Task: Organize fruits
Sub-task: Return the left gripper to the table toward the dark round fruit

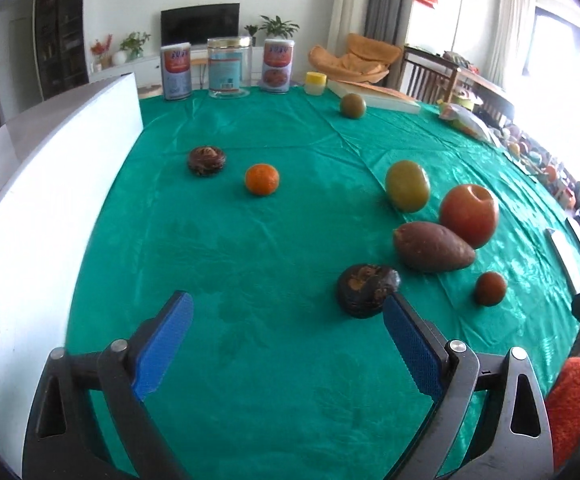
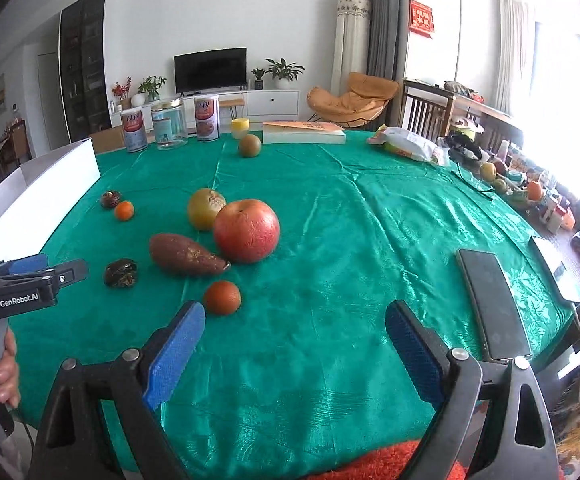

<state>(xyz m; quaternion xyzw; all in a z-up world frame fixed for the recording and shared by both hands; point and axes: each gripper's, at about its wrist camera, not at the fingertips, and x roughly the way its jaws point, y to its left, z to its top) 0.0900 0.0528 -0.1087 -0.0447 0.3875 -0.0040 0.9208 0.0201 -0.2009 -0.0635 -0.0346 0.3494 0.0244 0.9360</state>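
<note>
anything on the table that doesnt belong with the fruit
Yes: a sweet potato lies among the fruit, touching the red apple. It is a root vegetable, not a fruit. A black phone also lies on the cloth, apart from them.

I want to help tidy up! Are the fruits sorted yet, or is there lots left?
Lots left. Nothing looks sorted: the red apple, sweet potato, green pear and small orange lie loose on the green cloth. The left claw and right claw are both open and hold nothing.
</note>
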